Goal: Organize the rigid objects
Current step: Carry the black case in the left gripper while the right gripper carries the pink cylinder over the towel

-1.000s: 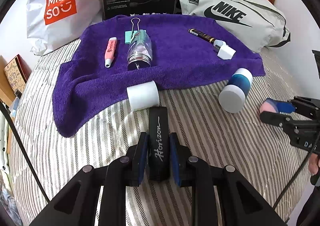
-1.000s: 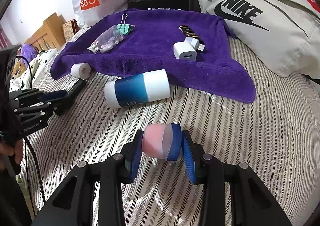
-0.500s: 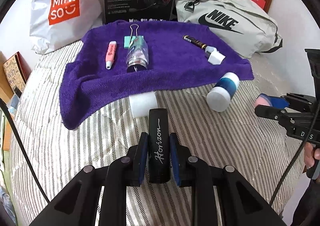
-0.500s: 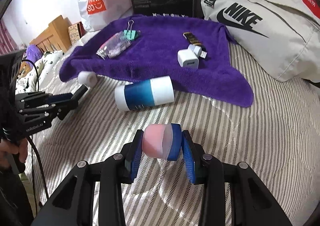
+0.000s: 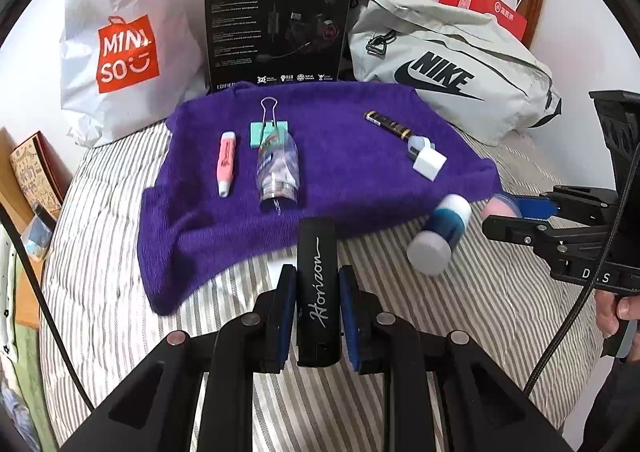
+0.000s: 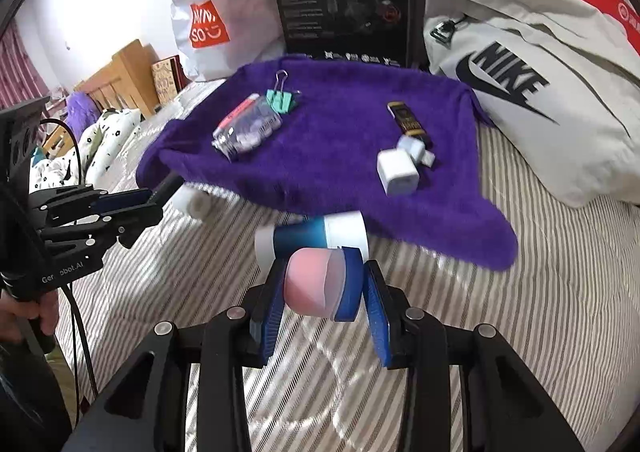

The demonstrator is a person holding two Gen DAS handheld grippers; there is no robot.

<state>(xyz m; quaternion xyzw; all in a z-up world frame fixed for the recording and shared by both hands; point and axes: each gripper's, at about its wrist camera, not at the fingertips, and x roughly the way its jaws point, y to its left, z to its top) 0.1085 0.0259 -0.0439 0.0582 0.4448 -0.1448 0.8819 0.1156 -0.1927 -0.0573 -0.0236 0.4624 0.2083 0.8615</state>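
Observation:
My left gripper [image 5: 317, 284] is shut on a black "Horizon" bar [image 5: 317, 288], held above the striped bed near the front edge of the purple towel [image 5: 340, 156]. My right gripper [image 6: 322, 288] is shut on a pink and blue capsule [image 6: 320, 280], just in front of a blue and white cylinder [image 6: 316, 238] lying on the bed. On the towel lie a pink highlighter [image 5: 226, 162], a clear bottle [image 5: 278, 172], a green binder clip [image 5: 269, 128], a dark pen [image 5: 390, 124] and a white charger [image 5: 429, 163]. A white roll [image 6: 194, 202] lies at the towel's edge.
A Miniso bag [image 5: 124, 52], a black headset box [image 5: 276, 16] and a grey Nike bag [image 5: 444, 68] stand behind the towel. A wooden bedside piece [image 5: 24, 180] is at the left. The striped bedding [image 5: 460, 332] lies in front.
Both grippers have risen and moved forward toward the towel with their objects still held. The white roll is now hidden behind the black bar in the left wrist view.

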